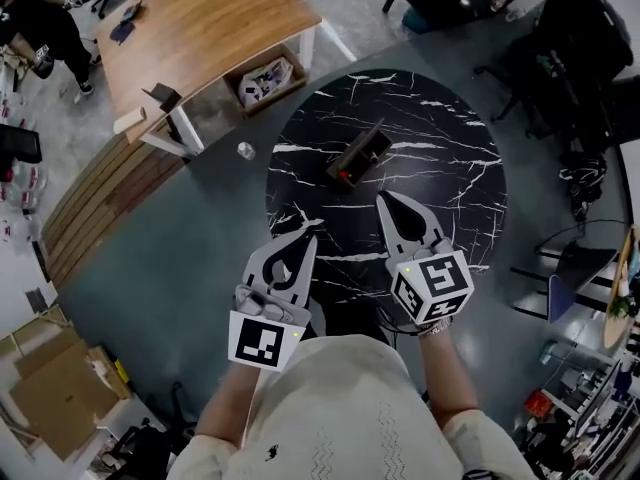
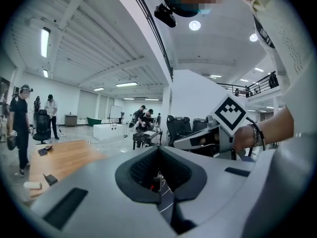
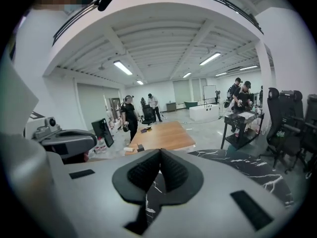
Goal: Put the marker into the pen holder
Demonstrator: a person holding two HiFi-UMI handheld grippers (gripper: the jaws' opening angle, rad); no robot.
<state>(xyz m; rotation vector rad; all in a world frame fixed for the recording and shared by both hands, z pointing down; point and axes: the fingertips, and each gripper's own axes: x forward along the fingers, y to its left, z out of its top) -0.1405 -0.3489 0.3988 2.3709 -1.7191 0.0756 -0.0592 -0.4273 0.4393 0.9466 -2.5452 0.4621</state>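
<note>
The pen holder (image 1: 358,155), a dark oblong box, lies near the middle of the round black marble table (image 1: 450,138). A small red thing (image 1: 345,176) shows at its near end; whether that is the marker I cannot tell. My left gripper (image 1: 314,227) hovers at the table's front edge, jaws shut and empty. My right gripper (image 1: 383,197) is beside it, a little farther in, also shut on nothing. In the left gripper view the jaw tips (image 2: 159,148) meet, with a red speck (image 2: 153,183) beyond them. The right gripper view shows closed tips (image 3: 159,151) over the marble.
A wooden desk (image 1: 200,23) stands beyond the table to the left, with a box of items (image 1: 265,80) under it. Black chairs and bags (image 1: 580,58) crowd the right side. A small cup (image 1: 245,150) sits on the floor. People (image 3: 130,114) stand in the background.
</note>
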